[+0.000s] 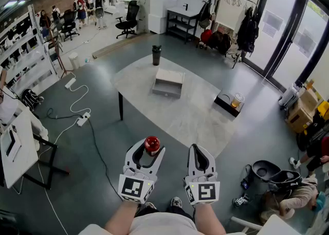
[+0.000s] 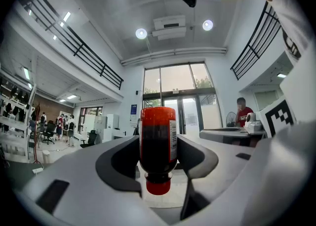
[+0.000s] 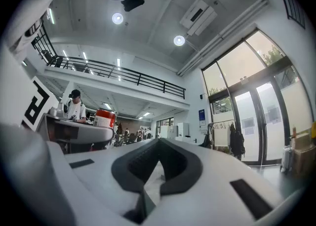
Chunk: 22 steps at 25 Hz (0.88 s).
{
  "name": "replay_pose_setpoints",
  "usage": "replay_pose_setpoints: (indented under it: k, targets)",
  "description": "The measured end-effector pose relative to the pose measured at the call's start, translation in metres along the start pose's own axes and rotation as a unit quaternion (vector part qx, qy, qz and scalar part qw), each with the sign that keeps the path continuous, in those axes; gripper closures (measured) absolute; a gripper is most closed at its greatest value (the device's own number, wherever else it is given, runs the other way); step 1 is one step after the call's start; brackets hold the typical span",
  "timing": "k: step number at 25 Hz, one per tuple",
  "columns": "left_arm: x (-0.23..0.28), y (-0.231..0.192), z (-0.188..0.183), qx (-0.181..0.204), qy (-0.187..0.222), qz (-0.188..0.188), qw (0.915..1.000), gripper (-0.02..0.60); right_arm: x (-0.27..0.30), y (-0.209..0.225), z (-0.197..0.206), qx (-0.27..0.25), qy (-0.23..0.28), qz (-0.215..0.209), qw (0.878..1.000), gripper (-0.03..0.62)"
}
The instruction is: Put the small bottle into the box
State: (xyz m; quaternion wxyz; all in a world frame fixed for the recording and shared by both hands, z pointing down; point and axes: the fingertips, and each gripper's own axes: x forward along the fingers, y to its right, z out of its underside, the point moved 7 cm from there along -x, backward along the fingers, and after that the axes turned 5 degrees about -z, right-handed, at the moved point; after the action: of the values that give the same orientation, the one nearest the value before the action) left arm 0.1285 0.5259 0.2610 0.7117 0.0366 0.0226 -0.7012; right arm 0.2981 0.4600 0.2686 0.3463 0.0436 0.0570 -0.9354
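The person stands back from the table (image 1: 195, 115) with both grippers held low, close to the body. The left gripper (image 1: 150, 149) is clamped on the bottle (image 1: 152, 144), its jaws spread wide around the dark body. In the left gripper view the bottle (image 2: 158, 141) stands between the pads of the left gripper (image 2: 158, 157), with its red cap at 6 o'clock and its flat red end at 12. The right gripper (image 1: 199, 151) sits just beside it at 3 o'clock. Its jaws are pinched together at the tips and hold nothing, and the right gripper view shows only floor through the gap behind the tips of the right gripper (image 3: 159, 143). That view also catches the bottle (image 3: 104, 118) at about 10 o'clock.

The box (image 1: 168, 83) lies open on the table at 12 o'clock from the grippers, well apart from them. A dark flask (image 1: 156, 55) stands beyond it, also at 12, near the far edge.
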Motion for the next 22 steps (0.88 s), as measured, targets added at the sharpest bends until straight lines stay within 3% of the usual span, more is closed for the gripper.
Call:
replay_pose_setpoints:
  k: [12, 22]
  targets:
    - [-0.026, -0.027, 0.01, -0.013, -0.003, 0.008, 0.9999, 0.347, 0.002, -0.042, 0.004, -0.009, 0.004, 0.001, 1.0, 0.568]
    - [0.014, -0.064, 0.032, -0.031, -0.011, -0.001, 0.9994, 0.347, 0.063, -0.034, 0.027, -0.01, -0.003, -0.015, 1.0, 0.568]
